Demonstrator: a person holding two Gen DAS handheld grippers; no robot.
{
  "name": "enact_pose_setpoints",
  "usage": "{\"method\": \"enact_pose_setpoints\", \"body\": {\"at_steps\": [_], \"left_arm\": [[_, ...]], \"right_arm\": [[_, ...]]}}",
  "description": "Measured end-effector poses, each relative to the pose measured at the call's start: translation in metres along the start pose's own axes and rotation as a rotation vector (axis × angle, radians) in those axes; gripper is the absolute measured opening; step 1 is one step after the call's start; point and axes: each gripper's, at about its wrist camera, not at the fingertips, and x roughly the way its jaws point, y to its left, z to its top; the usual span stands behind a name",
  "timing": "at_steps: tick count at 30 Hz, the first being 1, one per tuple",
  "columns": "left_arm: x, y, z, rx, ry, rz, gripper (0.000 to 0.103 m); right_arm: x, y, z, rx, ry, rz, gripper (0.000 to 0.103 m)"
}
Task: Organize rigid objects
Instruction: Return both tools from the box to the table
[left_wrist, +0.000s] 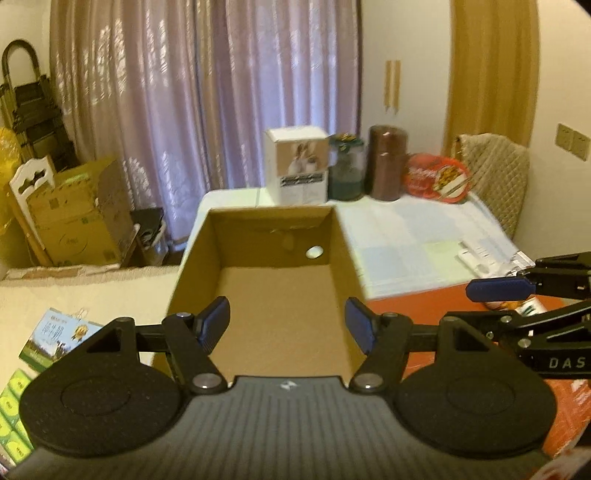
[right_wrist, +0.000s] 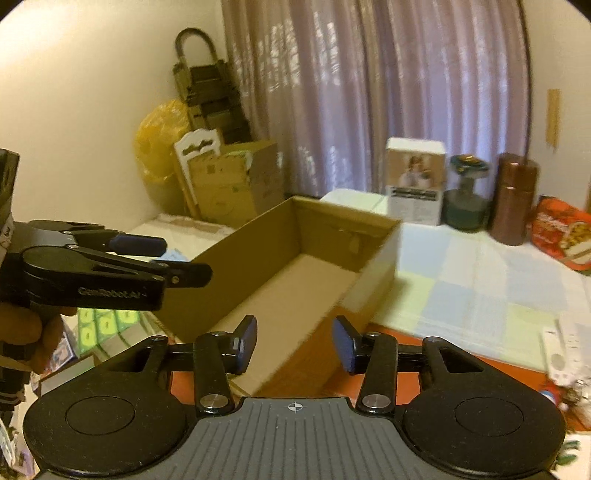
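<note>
An open cardboard box (left_wrist: 269, 291) with nothing in it stands in front of me on the table; in the right wrist view the cardboard box (right_wrist: 295, 266) lies at an angle. My left gripper (left_wrist: 287, 325) hangs open over the box's near end with nothing between its blue pads. My right gripper (right_wrist: 295, 345) is open too, with nothing held, above the box's near right corner. The right gripper's fingers (left_wrist: 498, 290) reach in from the right edge, and the left gripper's fingers (right_wrist: 138, 243) show at the left, held by a hand (right_wrist: 29, 332).
Behind the box stand a white carton (left_wrist: 297, 170), a green-lidded glass jar (left_wrist: 345, 168), a brown canister (left_wrist: 386, 162) and a red food packet (left_wrist: 437, 177) on the checked tablecloth (left_wrist: 406, 240). Green cartons (left_wrist: 14, 417) lie at the lower left. A white remote-like item (right_wrist: 557, 347) lies right.
</note>
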Motion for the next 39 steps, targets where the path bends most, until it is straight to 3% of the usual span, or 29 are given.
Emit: {"method": "enact_pose_setpoints", "body": {"at_steps": [9,18,24,32,39], "left_arm": [[-0.024,-0.072,0.010,0.034,-0.042,-0.113,0.066],[-0.020,-0.141,-0.003,0.039,-0.022,-0.227,0.074],[-0.011,-0.176,-0.017,0.056,0.006,-0.271,0.078],[0.014,-0.207,-0.039,0.098,0.055,-0.310,0.080],[0.044,-0.218,-0.047,0.109,0.081,-0.304,0.081]], "right_arm": [[-0.076,-0.046,-0.023,0.080,-0.064,-0.123,0.051],[-0.143,-0.103,-0.071,0.199,-0.094,-0.289,0.069],[-0.177,-0.138,-0.108,0.278,-0.079,-0.387,0.073],[-0.199,-0.164,-0.144,0.348,-0.048,-0.466,0.075],[-0.194,-0.182,-0.148,0.377,-0.042,-0.470,0.075]]}}
